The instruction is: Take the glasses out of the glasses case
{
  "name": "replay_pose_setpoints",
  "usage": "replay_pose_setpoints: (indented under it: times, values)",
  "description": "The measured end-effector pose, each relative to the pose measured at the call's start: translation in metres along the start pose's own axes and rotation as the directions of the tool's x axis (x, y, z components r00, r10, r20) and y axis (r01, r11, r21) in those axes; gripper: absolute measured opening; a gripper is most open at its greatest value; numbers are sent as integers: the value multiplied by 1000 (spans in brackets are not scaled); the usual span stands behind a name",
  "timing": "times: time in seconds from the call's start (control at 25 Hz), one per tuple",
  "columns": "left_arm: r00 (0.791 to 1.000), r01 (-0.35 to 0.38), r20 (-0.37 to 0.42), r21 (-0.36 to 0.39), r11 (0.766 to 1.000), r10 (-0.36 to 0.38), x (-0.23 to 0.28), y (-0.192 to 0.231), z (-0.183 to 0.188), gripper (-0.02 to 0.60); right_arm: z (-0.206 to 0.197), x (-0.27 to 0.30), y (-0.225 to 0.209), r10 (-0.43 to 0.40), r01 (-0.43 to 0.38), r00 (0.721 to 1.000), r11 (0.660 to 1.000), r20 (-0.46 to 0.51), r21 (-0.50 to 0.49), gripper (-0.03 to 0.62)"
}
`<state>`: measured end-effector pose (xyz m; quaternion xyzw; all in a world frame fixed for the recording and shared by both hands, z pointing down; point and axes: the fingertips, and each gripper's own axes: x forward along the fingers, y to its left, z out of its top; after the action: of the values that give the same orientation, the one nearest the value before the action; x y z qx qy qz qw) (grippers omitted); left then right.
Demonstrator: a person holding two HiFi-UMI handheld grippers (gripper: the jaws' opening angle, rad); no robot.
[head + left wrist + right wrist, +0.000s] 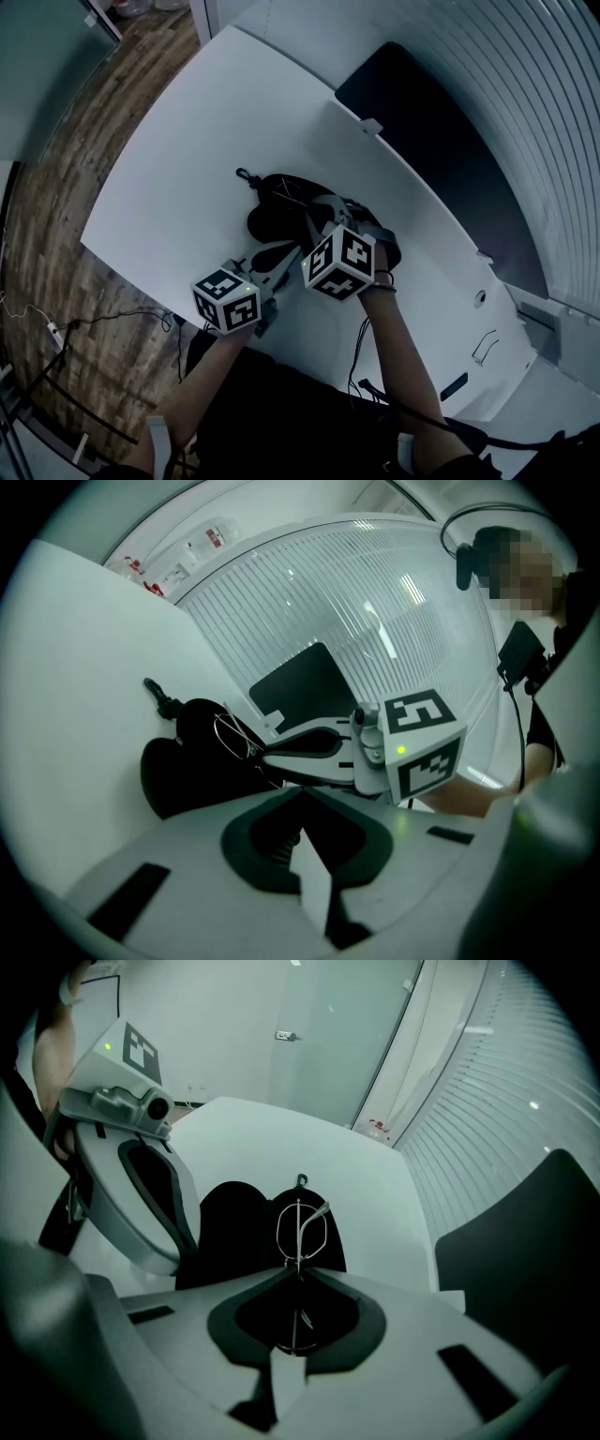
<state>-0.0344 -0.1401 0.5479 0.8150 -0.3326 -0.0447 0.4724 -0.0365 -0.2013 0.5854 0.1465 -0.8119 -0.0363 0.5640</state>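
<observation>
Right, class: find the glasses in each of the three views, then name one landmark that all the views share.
Head view: glasses at centre, over the case.
Left gripper view: glasses left of centre, against the case.
Right gripper view: glasses at centre, gripped edge-on in the jaws.
Shared landmark: the black case on the white table.

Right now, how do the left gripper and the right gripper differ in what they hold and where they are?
The right gripper is shut on the wire-framed glasses, while the left gripper has its jaws together on nothing. The right gripper hangs over the black glasses case; the left gripper sits at the case's near edge. Both point toward the case.
</observation>
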Motion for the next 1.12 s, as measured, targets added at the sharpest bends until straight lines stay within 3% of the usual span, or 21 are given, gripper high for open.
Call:
replay_pose_setpoints:
  times: [0.64, 1.12]
  values:
    - [1000, 14, -6, 75, 997, -13, -8, -23, 13, 9, 8, -33, -1, -45, 41, 998, 997, 52, 71, 32]
    - [999, 50, -22, 133, 990, -48, -15, -65, 14, 9, 13, -73, 4, -124, 108, 985, 985, 119, 136, 33]
